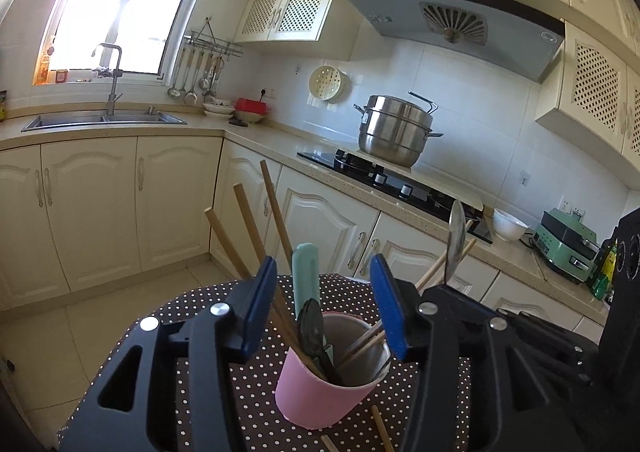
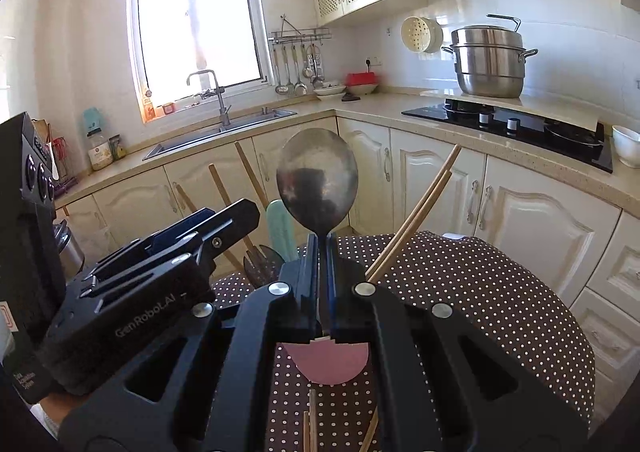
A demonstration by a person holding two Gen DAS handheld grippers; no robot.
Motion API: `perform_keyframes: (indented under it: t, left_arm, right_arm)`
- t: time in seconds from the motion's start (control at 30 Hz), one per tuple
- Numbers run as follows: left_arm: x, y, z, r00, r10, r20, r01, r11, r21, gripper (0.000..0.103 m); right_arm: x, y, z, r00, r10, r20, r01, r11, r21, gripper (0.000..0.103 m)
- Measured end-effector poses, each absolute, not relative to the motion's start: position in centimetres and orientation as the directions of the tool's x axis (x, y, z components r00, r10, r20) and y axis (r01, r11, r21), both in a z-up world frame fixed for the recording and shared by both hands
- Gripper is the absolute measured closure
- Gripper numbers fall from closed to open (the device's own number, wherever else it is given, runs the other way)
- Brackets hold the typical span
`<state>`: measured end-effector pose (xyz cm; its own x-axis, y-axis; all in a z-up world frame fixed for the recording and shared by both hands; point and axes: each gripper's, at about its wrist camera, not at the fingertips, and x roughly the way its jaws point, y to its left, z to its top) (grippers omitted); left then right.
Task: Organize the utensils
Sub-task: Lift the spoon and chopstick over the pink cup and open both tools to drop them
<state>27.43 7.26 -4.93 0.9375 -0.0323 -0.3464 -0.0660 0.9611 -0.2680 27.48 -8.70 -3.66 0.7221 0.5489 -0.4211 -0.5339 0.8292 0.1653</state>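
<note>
Left gripper (image 1: 324, 308): fingers (image 1: 259, 302) parted about halfway, nothing pinched, blue pads astride the utensils rising from the pink cup (image 1: 320, 392); whether either pad brushes a stick, cannot tell.

Right gripper (image 2: 320, 272): fingers (image 2: 306, 272) nearly together, clamped on the neck of a metal spoon (image 2: 318, 182), bowl upright above the pads, directly over the cup, whose pink wall shows below the jaws.

Cup standing on the dotted cloth (image 1: 248, 392) of the desk, slightly tilted in the left view.

Count in the cup: one mint-green handle (image 1: 306, 272), one dark slotted utensil (image 1: 312, 328), three wooden sticks (image 1: 250, 224) leaning left, two chopsticks (image 2: 420, 212) leaning right. Loose on the cloth near the cup: a few more wooden sticks (image 1: 382, 428), exact number hard to tell. One spoon in all, held.

On the kitchen counter: one steel stacked pot (image 1: 396, 128) on the black hob, one white bowl (image 1: 509, 224), one green appliance (image 1: 566, 244).

Writing: "GenRobot.AI" readable on the left gripper's body in the right view; small lettering on the range hood (image 1: 452, 12), too small to read.
</note>
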Motion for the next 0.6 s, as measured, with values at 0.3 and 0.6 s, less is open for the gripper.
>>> perform_keyframes:
  t: [0.3,0.6]
  left_arm:
    - [26.3,7.6,-4.8,0.93,-0.018,-0.366,-0.077,0.967,-0.245,0.048]
    - [24.7,8.1,-4.7,0.926,-0.018,-0.378,-0.081,0.966,-0.245,0.043]
  right_arm:
    - [27.1,-8.6,-4.5,0.724,0.523,-0.449,-0.512,0.844,0.159,0.098]
    - [26.0,-8.5,-4.9,0.723,0.505,-0.471,-0.496,0.854,0.156,0.09]
